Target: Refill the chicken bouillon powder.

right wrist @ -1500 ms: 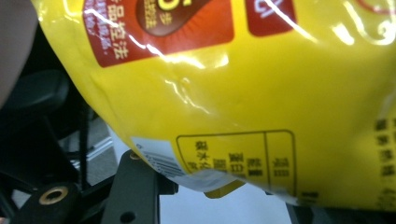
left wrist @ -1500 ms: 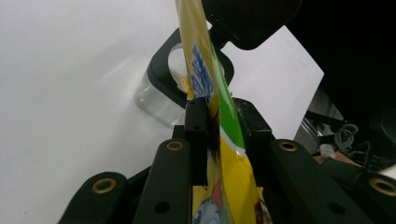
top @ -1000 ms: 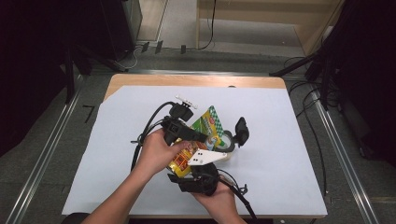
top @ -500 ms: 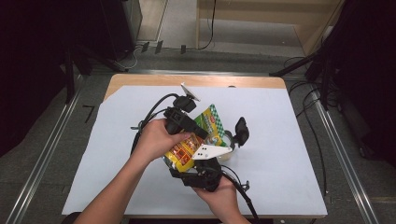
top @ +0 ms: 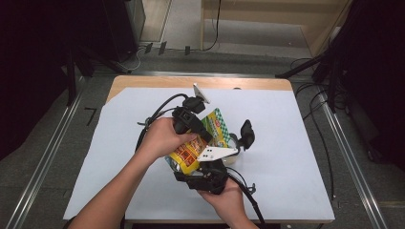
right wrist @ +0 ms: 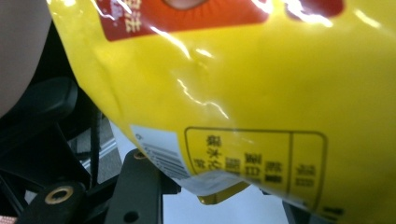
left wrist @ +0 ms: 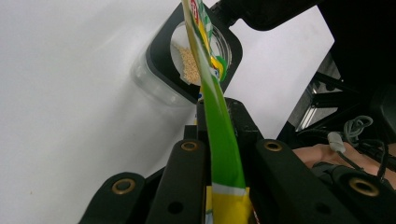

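A yellow and green pouch hangs tilted over a clear container with a black rim and pale grains inside. My left gripper comes from the left; its jaws have just been closing and are shut on the pouch's thin green edge. My right gripper sits below, pointing up at the pouch's bottom. Its jaws have just been closing. The pouch's yellow face hangs over them and hides the tips, so I cannot tell whether they grip it.
A white sheet covers the wooden table. The container's black lid stands up on its right side. Black cables trail from the left gripper. Dark floor and metal rails surround the table.
My left hand has carried the pouch a little up and away, toward the container. The right hand has stayed put below it.
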`<state>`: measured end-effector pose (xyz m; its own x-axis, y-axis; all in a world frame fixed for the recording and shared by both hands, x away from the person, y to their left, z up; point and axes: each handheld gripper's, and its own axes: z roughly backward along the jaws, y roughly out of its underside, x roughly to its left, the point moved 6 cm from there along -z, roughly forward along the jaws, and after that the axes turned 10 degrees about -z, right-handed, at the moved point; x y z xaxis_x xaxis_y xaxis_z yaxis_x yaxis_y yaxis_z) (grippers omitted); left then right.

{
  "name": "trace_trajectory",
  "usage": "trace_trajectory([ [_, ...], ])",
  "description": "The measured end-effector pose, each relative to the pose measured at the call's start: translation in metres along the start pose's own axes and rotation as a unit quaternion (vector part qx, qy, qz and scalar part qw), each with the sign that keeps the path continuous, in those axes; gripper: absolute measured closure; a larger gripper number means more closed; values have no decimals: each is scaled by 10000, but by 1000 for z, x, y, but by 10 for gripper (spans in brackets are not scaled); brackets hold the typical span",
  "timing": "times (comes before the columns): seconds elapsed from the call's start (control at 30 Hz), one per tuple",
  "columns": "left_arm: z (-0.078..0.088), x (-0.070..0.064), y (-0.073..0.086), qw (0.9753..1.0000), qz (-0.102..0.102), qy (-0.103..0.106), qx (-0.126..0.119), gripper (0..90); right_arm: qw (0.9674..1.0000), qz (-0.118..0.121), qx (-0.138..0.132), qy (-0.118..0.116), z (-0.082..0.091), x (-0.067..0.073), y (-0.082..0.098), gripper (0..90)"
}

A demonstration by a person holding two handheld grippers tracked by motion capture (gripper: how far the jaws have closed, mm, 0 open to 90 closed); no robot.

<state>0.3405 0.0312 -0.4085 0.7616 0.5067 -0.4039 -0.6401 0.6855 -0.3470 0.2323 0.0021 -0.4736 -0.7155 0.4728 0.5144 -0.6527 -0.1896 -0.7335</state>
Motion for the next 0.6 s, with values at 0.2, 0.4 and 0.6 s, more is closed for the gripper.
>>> trace_trajectory([
  [0.2,-2,0,-7,9999,30,111,25,869,9999,-115,-110,-43,4,-2,-3,621],
  [0.4,4,-3,-14,9998,18,117,151,875,9998,-45,-193,-47,6,-2,-5,623],
  [0.6,5,-14,-16,9991,-106,-317,248,900,9997,-124,-204,-107,3,0,-5,587],
])
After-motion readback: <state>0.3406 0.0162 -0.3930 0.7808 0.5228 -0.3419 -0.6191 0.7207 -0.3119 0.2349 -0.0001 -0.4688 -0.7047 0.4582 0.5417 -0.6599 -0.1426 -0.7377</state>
